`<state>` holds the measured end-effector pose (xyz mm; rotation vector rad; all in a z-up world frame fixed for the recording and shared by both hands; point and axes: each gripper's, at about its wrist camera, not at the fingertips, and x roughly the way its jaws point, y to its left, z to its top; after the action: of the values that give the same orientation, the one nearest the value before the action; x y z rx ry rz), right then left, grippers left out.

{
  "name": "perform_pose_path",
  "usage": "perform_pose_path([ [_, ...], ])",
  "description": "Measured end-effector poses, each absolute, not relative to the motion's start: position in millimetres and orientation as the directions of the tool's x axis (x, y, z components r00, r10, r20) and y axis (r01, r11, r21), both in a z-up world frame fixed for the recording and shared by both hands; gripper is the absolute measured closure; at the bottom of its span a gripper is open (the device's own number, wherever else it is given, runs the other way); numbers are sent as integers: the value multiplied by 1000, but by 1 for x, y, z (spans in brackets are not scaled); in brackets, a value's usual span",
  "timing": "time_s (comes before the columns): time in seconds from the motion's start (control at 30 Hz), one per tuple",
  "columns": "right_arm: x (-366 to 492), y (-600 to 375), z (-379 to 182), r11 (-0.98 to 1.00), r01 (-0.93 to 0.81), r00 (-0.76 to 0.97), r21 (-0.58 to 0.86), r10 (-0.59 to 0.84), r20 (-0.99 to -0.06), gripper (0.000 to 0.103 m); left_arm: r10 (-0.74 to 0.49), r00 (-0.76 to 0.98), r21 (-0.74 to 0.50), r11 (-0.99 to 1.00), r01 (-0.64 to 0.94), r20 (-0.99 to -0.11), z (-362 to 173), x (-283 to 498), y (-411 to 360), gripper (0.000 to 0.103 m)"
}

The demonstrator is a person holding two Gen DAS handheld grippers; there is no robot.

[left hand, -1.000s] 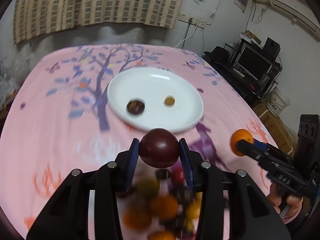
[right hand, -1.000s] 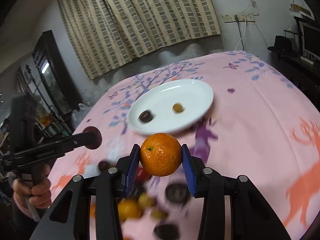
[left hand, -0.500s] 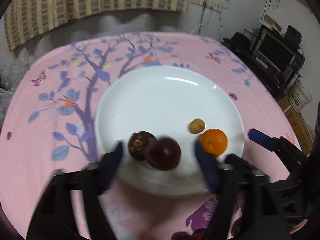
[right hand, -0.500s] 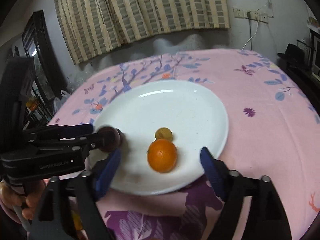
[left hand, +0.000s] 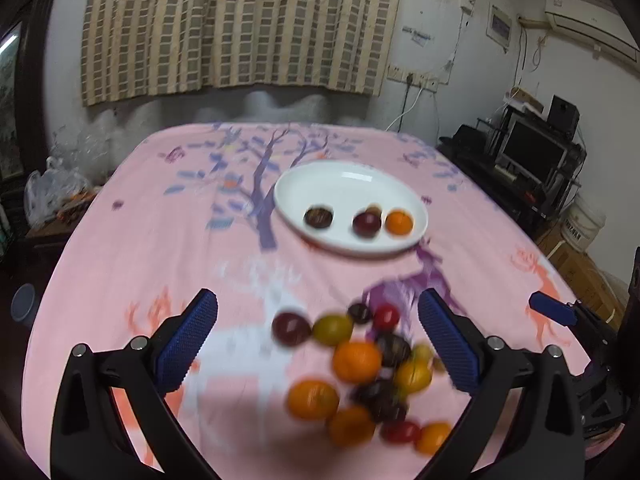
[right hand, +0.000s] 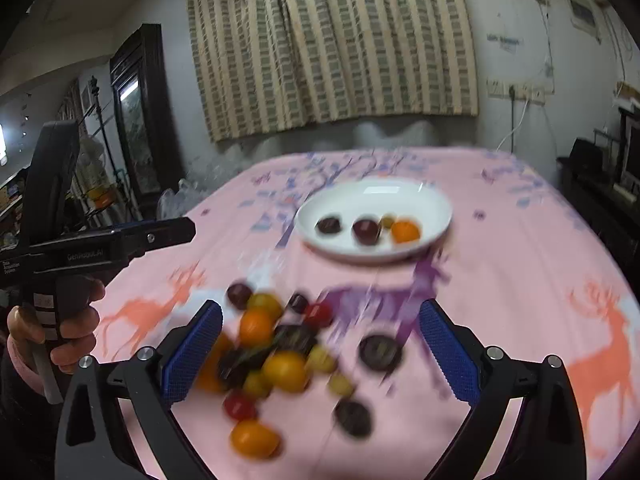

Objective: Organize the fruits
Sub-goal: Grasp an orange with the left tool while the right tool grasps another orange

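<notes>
A white plate (left hand: 344, 184) (right hand: 432, 204) lies mid-table and holds a dark brown fruit (left hand: 318, 217), a dark red plum (left hand: 366, 223) (right hand: 366, 231), an orange (left hand: 398, 222) (right hand: 405, 231) and a small yellow fruit (right hand: 387, 221). A blurred pile of loose fruits (left hand: 360, 372) (right hand: 276, 352) lies on the pink cloth near me. My left gripper (left hand: 318, 344) is open and empty above the pile. My right gripper (right hand: 320, 354) is open and empty above the pile too. The left gripper also shows in the right wrist view (right hand: 176, 230).
The pink tablecloth (left hand: 160, 240) has tree and deer prints. A striped curtain (left hand: 240, 24) hangs behind. A monitor and shelves (left hand: 532, 152) stand at the right, plastic bags (left hand: 56, 196) at the left. A dark cabinet (right hand: 136, 120) stands at the far left.
Both grippers let go of their fruits on the plate, the plum and the orange. Both have pulled back from the plate to above the loose pile, jaws wide open.
</notes>
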<state>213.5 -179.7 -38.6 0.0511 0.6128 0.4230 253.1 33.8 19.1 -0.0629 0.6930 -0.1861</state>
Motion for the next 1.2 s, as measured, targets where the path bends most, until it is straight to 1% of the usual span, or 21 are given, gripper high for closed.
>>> perform_pose_path([
  [0.07,197,-168,-55,913,-381,699,145,387,-601,4,-174,742,-98,985,145,-647,3,229,39,4],
  [0.17,185,-153,-73,896,-424,643,137,403,-651,4,-158,723,-91,987,131,-673,-18,202,49,4],
  [0.27,179,-141,-77,885,-450,619,118,404,-673,4,-153,701,-103,988,113,-696,-32,184,63,4],
  [0.33,179,-135,-78,885,-456,616,94,390,-684,6,-138,699,-97,990,97,-701,-37,176,70,5],
  [0.4,181,-129,-82,880,-467,598,86,386,-702,15,-126,699,-92,992,85,-704,-39,169,73,5],
  [0.43,183,-127,-85,880,-466,590,87,382,-711,16,-123,699,-93,992,81,-704,-40,167,75,5],
  [0.5,187,-124,-89,883,-462,575,86,372,-729,22,-122,702,-97,992,76,-702,-40,166,78,5],
  [0.57,191,-122,-94,882,-462,555,93,369,-746,24,-122,702,-94,992,79,-701,-42,165,77,5],
  [0.63,194,-121,-98,877,-467,527,108,374,-763,30,-118,701,-82,993,85,-704,-43,165,74,5],
  [0.67,195,-120,-100,876,-469,518,112,375,-769,39,-117,700,-77,993,88,-704,-44,166,73,5],
  [0.7,196,-120,-102,875,-469,507,119,377,-775,51,-116,699,-72,993,92,-706,-45,166,71,5],
  [0.77,199,-124,-105,882,-451,497,136,375,-783,65,-117,693,-66,993,100,-711,-47,168,68,5],
  [0.93,192,-141,-97,891,-414,532,185,401,-746,65,-174,655,-63,980,189,-735,-55,181,46,5],
  [0.97,190,-146,-94,892,-406,539,201,411,-735,65,-187,647,-60,975,213,-739,-56,185,40,11],
  [1.0,189,-150,-92,893,-398,546,211,415,-728,65,-202,634,-57,969,242,-747,-59,190,32,28],
  [1.07,186,-158,-89,895,-385,556,227,421,-717,65,-229,596,-58,955,292,-770,-65,201,19,43],
  [1.17,183,-167,-85,897,-371,571,240,424,-703,65,-249,551,-62,940,335,-796,-77,217,5,51],
  [1.2,184,-170,-84,898,-369,574,241,424,-700,65,-252,540,-65,938,340,-803,-79,220,2,52],
])
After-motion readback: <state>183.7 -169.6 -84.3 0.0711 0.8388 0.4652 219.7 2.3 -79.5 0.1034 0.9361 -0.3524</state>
